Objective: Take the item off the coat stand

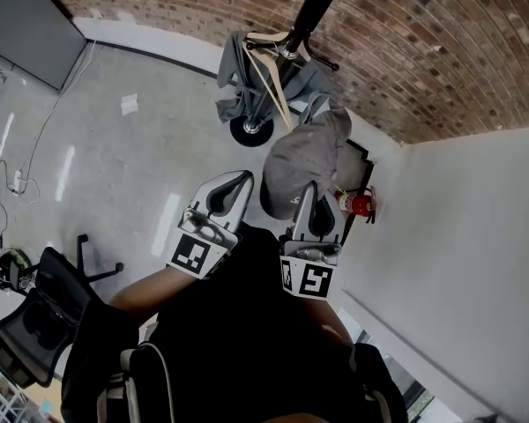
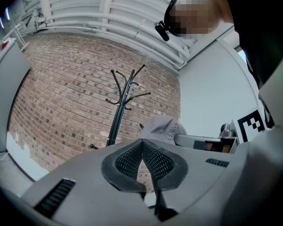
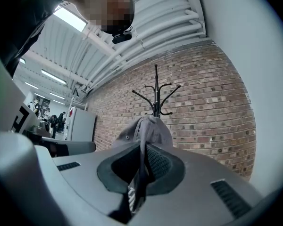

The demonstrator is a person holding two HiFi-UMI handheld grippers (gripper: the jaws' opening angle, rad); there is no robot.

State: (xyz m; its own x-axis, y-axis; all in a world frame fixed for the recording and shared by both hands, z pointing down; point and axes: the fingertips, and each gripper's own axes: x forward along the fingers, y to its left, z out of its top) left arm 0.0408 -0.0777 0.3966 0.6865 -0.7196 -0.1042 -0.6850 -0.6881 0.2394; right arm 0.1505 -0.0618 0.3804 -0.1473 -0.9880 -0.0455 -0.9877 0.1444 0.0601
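A black coat stand [image 1: 320, 3] rises by the brick wall, seen from above; it also shows in the left gripper view [image 2: 119, 108] and the right gripper view [image 3: 156, 93]. My right gripper [image 1: 311, 192] is shut on a grey cap [image 1: 305, 159], held off the stand's hooks. The cap's fabric [image 3: 145, 128] runs down between the shut right gripper [image 3: 142, 149]. My left gripper [image 1: 239, 180] hangs beside it on the left, its jaws together with nothing between them [image 2: 142, 144]. From that side the cap [image 2: 162, 127] shows to the right.
A grey garment [image 1: 240, 76] on a wooden hanger [image 1: 269, 70] still hangs on the stand above its round base [image 1: 251, 130]. A red fire extinguisher [image 1: 356, 203] stands by the white wall at right. A black office chair [image 1: 35, 311] is at lower left.
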